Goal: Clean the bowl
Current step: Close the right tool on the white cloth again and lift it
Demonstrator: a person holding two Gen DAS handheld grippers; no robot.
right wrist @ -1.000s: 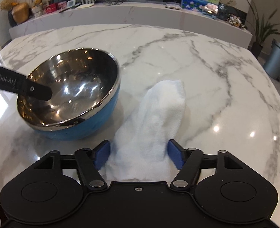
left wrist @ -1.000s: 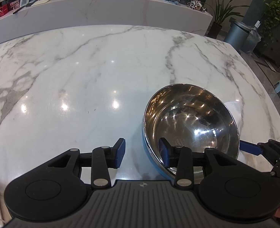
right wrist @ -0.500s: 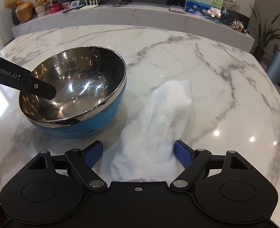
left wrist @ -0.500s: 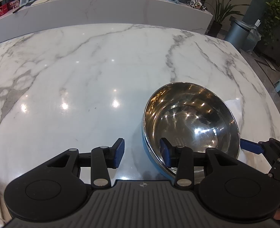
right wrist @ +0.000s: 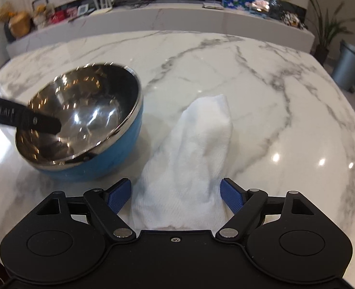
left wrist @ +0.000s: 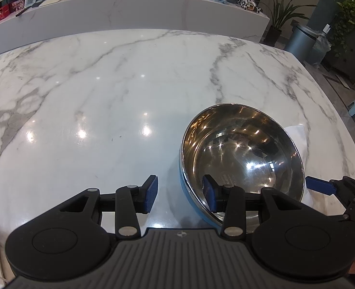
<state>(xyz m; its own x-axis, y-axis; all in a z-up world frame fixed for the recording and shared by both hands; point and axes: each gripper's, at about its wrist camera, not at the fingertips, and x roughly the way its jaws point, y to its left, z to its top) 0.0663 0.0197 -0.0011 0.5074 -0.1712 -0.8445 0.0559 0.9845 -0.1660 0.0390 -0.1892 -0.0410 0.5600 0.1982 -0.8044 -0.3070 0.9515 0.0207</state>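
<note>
- While the left gripper [left wrist: 179,193] points down at the marble table [left wrist: 105,96], its jaws stand partly spread, not pinching anything.
- Its two blue pads straddle the near wall of the bowl [left wrist: 240,149]: one pad is inside the steel hollow, the other outside over bare marble, apart from the blue shell.
- From the left wrist view, the bowl stands upright on the table at about 4 o'clock, steel inside and blue outside.
- A white cloth [right wrist: 196,156] lies flat on the marble just beside the bowl. In the left wrist view only a corner of it peeks out behind the bowl's rim at about 3 o'clock.
- From the right wrist view, the bowl sits at about 9 o'clock, and the cloth runs from the centre down to 6 o'clock.
- The right gripper [right wrist: 176,193] is spread wide, and its jaws have just been opening.
- The near end of the cloth lies between its blue pads, which stand clear of the fabric on both sides.
- One black finger of the left gripper reaches into the bowl from 9 o'clock in the right wrist view; that part is slightly blurred.
- A long white counter [left wrist: 141,12] runs across the room at 12 o'clock, with boxes and pictures on it.
- A grey bin [left wrist: 300,41] and a potted plant [left wrist: 281,16] stand at about 2 o'clock, beyond the table's edge.
</note>
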